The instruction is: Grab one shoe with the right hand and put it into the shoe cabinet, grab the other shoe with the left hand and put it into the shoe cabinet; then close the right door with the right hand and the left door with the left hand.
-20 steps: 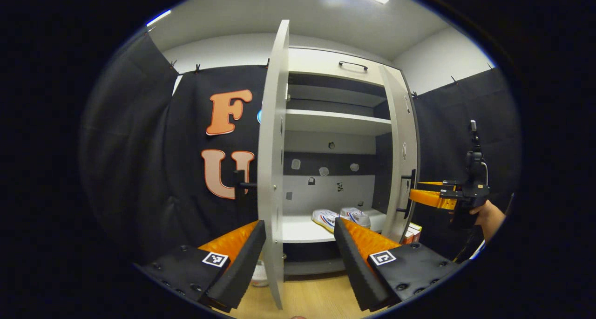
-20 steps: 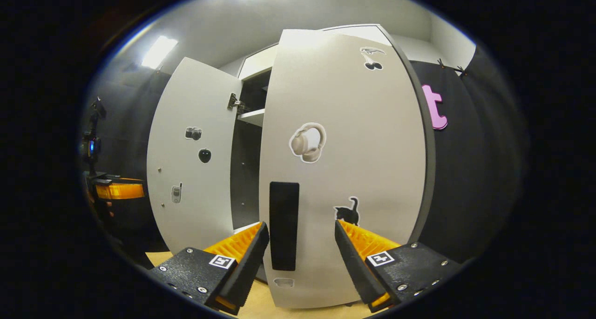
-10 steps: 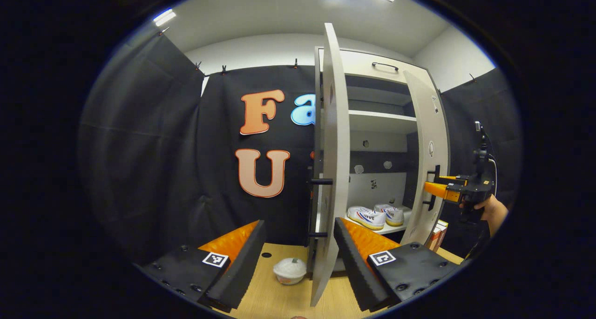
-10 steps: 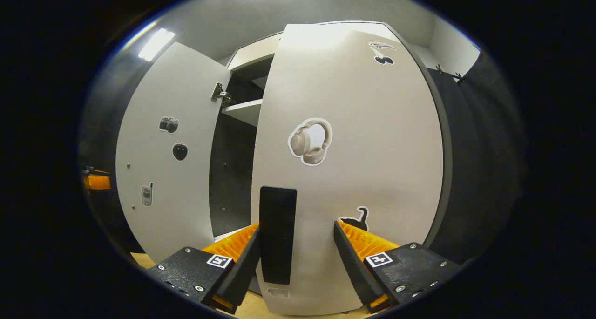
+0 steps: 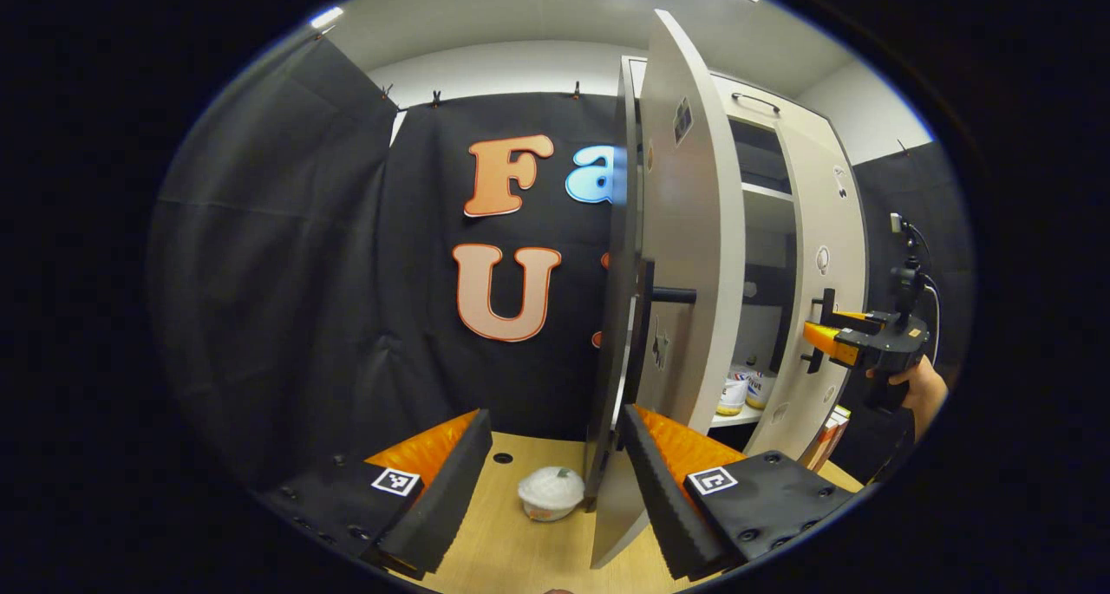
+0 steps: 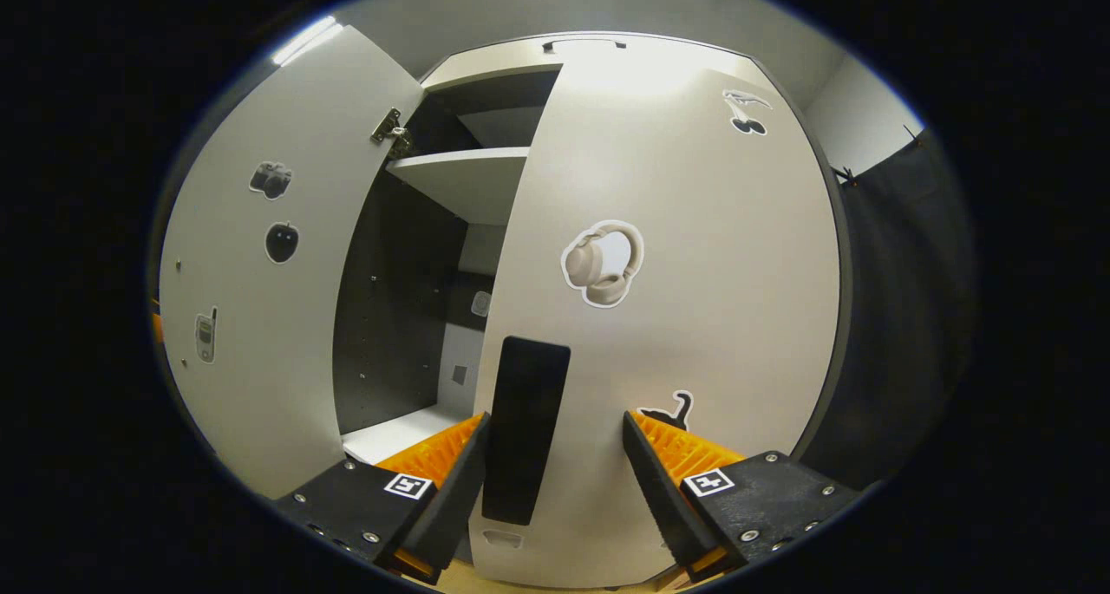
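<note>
Wooden floor point(image 5: 512, 551): white lidded bowl point(image 5: 551, 493). Cabinet shelf point(image 5: 733, 417): shoes point(image 5: 744, 391).

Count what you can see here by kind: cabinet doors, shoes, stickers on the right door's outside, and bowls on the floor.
Cabinet doors: 2, left door and right door
Shoes: 2, on the shelf
Stickers on the right door: 3, cherries, headphones, cat
Bowls: 1, white bowl
Total: 8
</note>
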### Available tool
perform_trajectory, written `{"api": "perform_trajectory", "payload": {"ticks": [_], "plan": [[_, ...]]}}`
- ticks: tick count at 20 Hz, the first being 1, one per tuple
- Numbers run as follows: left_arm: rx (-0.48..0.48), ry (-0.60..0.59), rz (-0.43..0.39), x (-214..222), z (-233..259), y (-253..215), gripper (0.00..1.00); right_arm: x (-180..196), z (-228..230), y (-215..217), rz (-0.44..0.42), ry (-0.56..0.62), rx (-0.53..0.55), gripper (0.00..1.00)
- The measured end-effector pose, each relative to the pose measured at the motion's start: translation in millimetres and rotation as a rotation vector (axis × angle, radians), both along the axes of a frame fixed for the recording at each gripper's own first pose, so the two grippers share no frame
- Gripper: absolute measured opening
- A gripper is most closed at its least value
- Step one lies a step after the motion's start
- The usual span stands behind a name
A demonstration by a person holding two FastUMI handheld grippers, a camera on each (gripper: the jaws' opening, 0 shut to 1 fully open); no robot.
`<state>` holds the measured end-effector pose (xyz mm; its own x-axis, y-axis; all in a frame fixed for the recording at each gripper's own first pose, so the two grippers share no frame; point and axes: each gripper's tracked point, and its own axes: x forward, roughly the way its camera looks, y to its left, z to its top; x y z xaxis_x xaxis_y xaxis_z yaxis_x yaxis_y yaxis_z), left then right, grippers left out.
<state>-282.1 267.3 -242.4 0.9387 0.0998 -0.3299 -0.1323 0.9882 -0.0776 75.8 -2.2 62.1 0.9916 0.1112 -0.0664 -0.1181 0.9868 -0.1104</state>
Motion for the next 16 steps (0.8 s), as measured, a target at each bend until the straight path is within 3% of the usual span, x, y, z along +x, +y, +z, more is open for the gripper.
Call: {"api": "perform_trajectory", "payload": {"ticks": [3,5,7,13,16], "plan": [[-0.054,-0.033,-0.032,5,9,3,0.95,-4,1,5,0.034,0.005,-0.008,0.89],[-0.023,-0.047,0.008,5,11,27,0.99,-15,8,-1,0.029,-0.018,0.005,0.88],[-0.055,-0.034,0.007,11,9,31,0.97,-32,15,-8,0.031,-0.031,0.024,0.88],[-0.049,-0.045,-0.064,21,10,8,0.95,-74,21,-48,0.003,-0.019,0.006,0.88],[-0.088,-0.048,-0.145,23,14,-21,0.95,-91,14,-70,-0.026,0.003,0.012,0.88]]}}
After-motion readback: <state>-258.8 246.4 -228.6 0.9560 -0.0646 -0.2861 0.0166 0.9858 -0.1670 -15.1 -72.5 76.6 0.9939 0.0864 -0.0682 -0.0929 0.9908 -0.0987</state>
